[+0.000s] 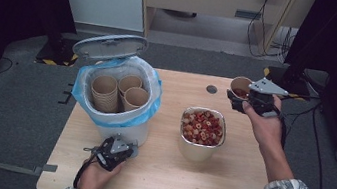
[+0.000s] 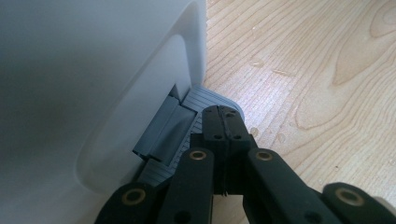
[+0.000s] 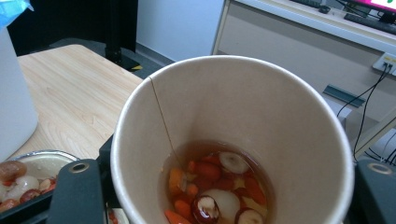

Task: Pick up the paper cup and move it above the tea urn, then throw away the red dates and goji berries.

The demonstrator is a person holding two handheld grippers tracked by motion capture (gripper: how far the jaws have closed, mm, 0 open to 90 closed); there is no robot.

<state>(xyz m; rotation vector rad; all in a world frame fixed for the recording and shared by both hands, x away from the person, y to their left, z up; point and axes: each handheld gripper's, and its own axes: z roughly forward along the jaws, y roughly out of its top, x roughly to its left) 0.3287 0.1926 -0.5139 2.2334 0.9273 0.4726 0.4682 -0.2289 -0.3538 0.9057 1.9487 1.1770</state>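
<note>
Right gripper (image 1: 246, 97), held above the table's (image 1: 158, 184) far right corner at about two o'clock from the metal bowl (image 1: 199, 149), is clamping a paper cup (image 1: 239, 85) between its jaws. In the right gripper view the cup (image 3: 280, 121) is sitting upright between the two black jaws, its bottom holding reddish liquid with red, orange and pale pieces (image 3: 215, 186); the exact contact of the pads is hidden behind the cup wall, so the grip is probably on its lower sides. The bowl, standing at the table's centre right, is holding a similar mix of fruit pieces (image 1: 202, 126).

Left gripper (image 1: 120, 150), with jaws pressed together and nothing between them, is resting at six o'clock from the white bin (image 1: 121, 128). Its tips are lying on the bin's grey pedal (image 2: 205, 100). The lid (image 1: 110, 47) is standing open, and stacked paper cups (image 1: 119, 92) are sitting inside the blue liner (image 1: 154, 90).
</note>
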